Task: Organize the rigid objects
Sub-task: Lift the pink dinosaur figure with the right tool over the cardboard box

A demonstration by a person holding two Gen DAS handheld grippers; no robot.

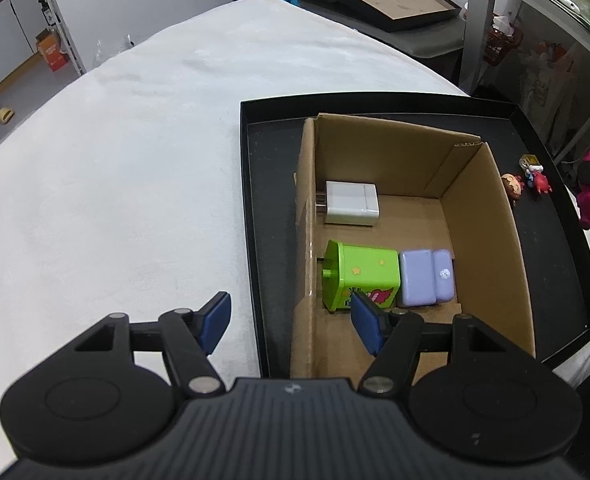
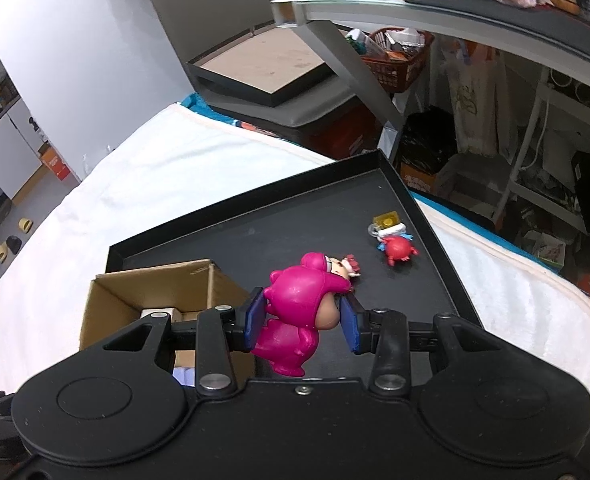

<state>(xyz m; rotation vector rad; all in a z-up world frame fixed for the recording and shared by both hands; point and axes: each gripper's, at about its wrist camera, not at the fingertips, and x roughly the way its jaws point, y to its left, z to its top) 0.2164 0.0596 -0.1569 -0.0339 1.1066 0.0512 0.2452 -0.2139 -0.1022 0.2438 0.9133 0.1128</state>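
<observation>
Pink figurine [image 2: 299, 312] in right claw [image 2: 302, 320] above black tray [image 2: 447, 280], white-clothed table [image 1: 135, 152].

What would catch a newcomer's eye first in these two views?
The bright magenta plastic figurine, clamped between the right tongs above the shallow black tray, stands out most. Next comes the open brown cardboard box sitting in that tray, holding a lime-green toy block, a lavender plastic case and a white charger plug. The left tongs hang open and empty over the box's near edge.
</observation>
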